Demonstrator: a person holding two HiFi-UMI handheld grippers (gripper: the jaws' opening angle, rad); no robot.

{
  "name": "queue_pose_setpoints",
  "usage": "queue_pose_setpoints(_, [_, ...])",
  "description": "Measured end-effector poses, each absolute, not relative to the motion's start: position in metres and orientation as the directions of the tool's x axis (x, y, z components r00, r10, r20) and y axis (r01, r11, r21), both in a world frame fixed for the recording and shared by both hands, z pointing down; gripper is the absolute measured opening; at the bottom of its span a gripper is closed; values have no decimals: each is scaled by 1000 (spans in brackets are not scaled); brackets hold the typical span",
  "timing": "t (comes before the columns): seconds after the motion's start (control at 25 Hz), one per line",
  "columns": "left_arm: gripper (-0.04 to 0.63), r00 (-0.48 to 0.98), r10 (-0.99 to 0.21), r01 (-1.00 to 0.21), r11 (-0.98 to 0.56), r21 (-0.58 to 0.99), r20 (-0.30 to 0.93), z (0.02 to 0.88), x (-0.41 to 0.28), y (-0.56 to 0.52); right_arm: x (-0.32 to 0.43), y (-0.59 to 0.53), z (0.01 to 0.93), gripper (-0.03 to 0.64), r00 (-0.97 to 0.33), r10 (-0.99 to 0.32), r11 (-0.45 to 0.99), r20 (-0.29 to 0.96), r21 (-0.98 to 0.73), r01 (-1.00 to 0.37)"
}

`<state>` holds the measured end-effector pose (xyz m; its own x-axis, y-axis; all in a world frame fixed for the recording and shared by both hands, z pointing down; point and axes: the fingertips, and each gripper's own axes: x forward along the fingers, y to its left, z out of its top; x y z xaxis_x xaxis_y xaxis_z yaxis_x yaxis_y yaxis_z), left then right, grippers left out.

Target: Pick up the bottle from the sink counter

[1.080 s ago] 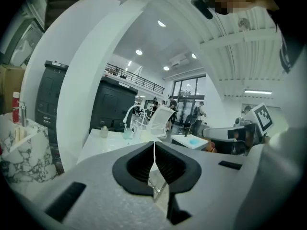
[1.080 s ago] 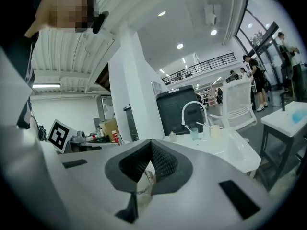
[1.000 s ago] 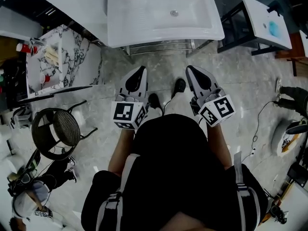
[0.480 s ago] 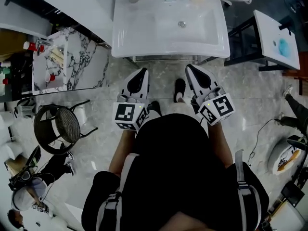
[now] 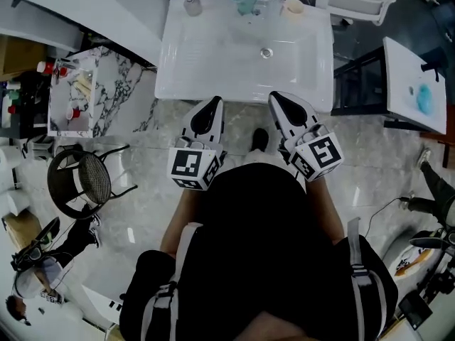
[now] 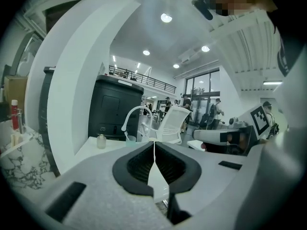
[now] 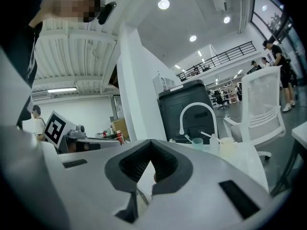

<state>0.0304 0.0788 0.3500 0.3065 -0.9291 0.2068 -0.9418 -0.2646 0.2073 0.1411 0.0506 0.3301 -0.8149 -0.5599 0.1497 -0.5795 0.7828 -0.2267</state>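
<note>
The bottle [image 5: 192,6] is small and greyish and stands upright at the back left corner of the white sink counter [image 5: 181,69]; in the left gripper view the bottle [image 6: 101,141] shows small and far off. A teal cup [image 5: 246,1] and a beige cup [image 5: 292,7] stand beside the faucet [image 6: 134,116]. My left gripper [image 5: 213,105] is shut and empty, its tip over the counter's front edge. My right gripper [image 5: 276,98] is level with it, shut and empty. In their own views the left gripper [image 6: 154,142] and right gripper [image 7: 150,140] point toward the counter.
A marble shelf [image 5: 71,91] with small items stands to the left, with a round black chair [image 5: 79,183] below it. A black-framed table with a white top [image 5: 412,84] is to the right. A white office chair [image 6: 172,123] stands behind the sink.
The person has stepped toward the sink. Both grippers, still shut, went from over the floor up to the counter's front edge, and the counter's back row has come into view.
</note>
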Motion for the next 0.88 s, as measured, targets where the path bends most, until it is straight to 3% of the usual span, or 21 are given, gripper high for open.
queue_pose_setpoints(0.44, [23,245,-945,-954,-195,227,215,359,73,42,170,14,348,3,-867,-460,837,190,-234,-495])
queue_pose_setpoints(0.88, [23,205,-946,-961,-145,234,252,379,59,42,162,12,366,3,-868,-442,830,226,-265,-491])
